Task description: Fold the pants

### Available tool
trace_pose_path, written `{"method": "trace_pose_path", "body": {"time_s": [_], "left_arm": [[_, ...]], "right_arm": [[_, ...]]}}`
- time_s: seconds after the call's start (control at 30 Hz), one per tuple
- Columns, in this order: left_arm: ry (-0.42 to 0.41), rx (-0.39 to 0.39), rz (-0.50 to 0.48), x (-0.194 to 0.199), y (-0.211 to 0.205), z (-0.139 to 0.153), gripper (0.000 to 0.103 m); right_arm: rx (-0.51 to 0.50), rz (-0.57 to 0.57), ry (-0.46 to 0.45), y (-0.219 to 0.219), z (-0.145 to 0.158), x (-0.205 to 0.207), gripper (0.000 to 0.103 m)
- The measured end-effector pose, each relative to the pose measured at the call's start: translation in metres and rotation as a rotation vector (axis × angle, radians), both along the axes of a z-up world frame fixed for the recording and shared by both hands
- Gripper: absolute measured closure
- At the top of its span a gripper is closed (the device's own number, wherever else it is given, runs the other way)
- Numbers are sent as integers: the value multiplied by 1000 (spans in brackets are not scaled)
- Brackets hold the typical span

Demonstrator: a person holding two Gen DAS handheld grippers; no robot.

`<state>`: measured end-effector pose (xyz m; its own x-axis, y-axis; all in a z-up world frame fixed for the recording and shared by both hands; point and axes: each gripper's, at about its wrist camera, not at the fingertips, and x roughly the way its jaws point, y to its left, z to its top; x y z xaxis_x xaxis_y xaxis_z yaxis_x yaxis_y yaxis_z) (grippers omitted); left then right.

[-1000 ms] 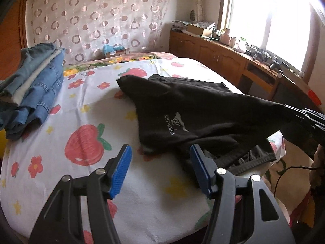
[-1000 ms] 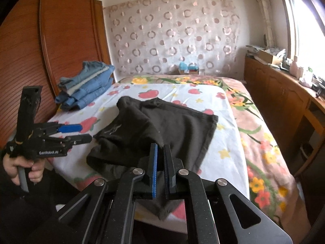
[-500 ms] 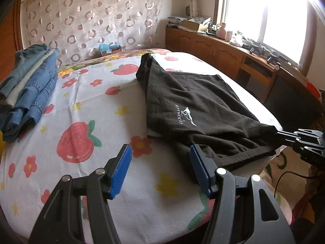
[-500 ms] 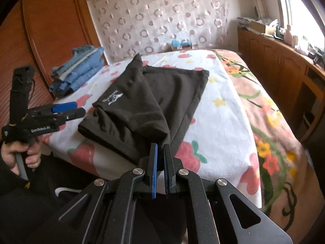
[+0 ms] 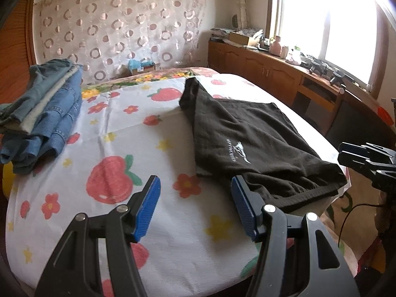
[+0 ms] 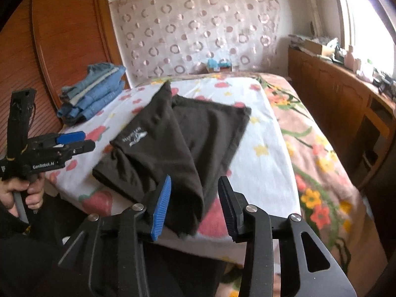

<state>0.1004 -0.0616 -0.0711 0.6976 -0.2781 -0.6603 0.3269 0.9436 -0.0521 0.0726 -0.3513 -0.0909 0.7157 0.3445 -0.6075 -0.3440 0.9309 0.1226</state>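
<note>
The black pants (image 6: 178, 138) lie folded on the bed (image 6: 267, 163), on the strawberry-and-flower sheet, a white logo showing on the upper layer. In my right wrist view their near corner droops over the bed's front edge at about six o'clock, and that corner sits between the fingers of my right gripper (image 6: 194, 206). Its jaws have just been opening; the blue pad at seven o'clock and the dark one at five o'clock stand apart from the cloth, so the fabric is released, not pinched. In the left wrist view the pants (image 5: 250, 138) run from twelve o'clock down toward four o'clock, and my left gripper (image 5: 195, 206) hangs over bare sheet just beside their near edge, jaws spread wide, nothing between them. The right gripper's tips peek in at three o'clock there, near the pants' hanging hem. A hand (image 6: 22, 193) grips the left tool's handle at eight o'clock in the right view. Over at ten o'clock, well apart, a stack of folded jeans (image 5: 42, 113) rests on the bed by the wooden wardrobe (image 6: 61, 39).
</note>
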Motion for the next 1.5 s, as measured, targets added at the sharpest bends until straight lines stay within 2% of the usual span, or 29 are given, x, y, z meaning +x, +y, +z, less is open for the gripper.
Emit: {"method": "trace_pose_path", "body": {"time_s": [0.4,0.8,1.07,1.4,1.43,1.5], "left_arm": [[-34,-5,65,2,32,11,44],[-58,-33,91,-1,51,20,44],[-43,-41,108,1,60,15,44],[-37,-43,116,1,61,11,44],[-37,-43,116,1,61,12,44],[-37,-43,116,0,61,11,44]], "right_arm": [[1,220,20,88,0,46,63],[-37,345,78,150,-12,82,63],[-128,338,125,169,-34,102,63],[-244,348,62,178,-40,96,62],[-248,344,57,178,-40,95,63],[-251,313,52,175,-39,97,85]]}}
